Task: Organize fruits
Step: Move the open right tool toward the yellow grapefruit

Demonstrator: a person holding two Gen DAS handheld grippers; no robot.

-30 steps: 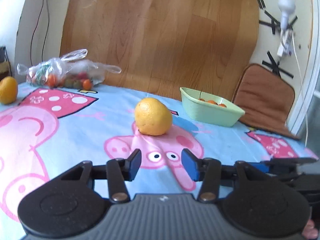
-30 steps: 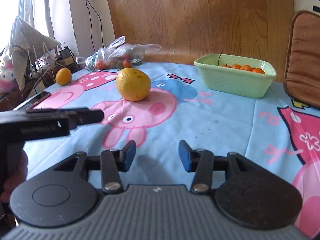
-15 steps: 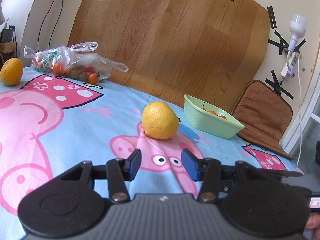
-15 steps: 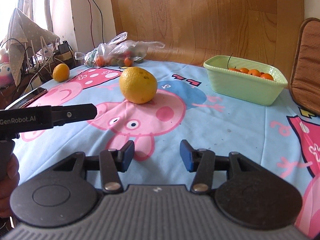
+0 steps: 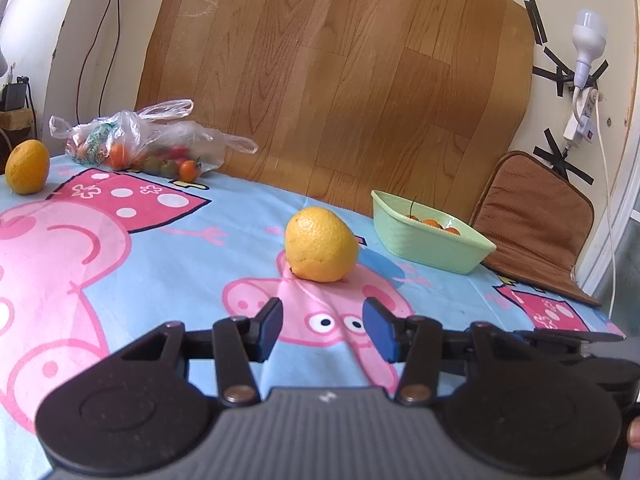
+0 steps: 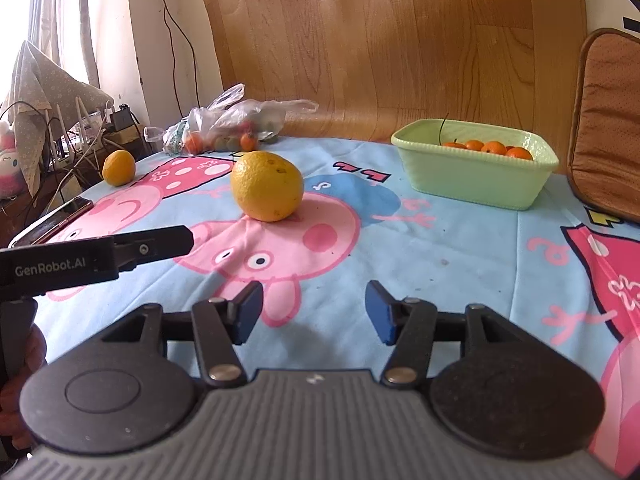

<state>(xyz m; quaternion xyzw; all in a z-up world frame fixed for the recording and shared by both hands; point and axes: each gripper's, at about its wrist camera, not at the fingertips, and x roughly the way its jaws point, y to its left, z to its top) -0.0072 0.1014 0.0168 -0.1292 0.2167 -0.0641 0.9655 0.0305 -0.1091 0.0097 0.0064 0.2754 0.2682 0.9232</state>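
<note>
A large orange (image 5: 321, 245) (image 6: 267, 185) sits mid-table on the cartoon tablecloth. My left gripper (image 5: 323, 329) is open and empty, just short of it; its side also shows in the right wrist view (image 6: 96, 258). My right gripper (image 6: 314, 312) is open and empty, nearer the table's front. A second orange (image 5: 27, 166) (image 6: 118, 167) lies at the far left. A green bowl (image 5: 428, 236) (image 6: 476, 168) at the back right holds several small orange fruits. A clear plastic bag (image 5: 136, 144) (image 6: 236, 122) of small tomatoes lies at the back left.
A brown cushion (image 5: 532, 220) (image 6: 608, 120) leans at the right behind the bowl. A wooden board (image 5: 340, 80) stands behind the table. A phone (image 6: 52, 220) lies at the table's left edge, with cables and clutter beyond it.
My left gripper has moved a little closer to the large orange and turned slightly right. My right gripper has edged forward. Both stay open.
</note>
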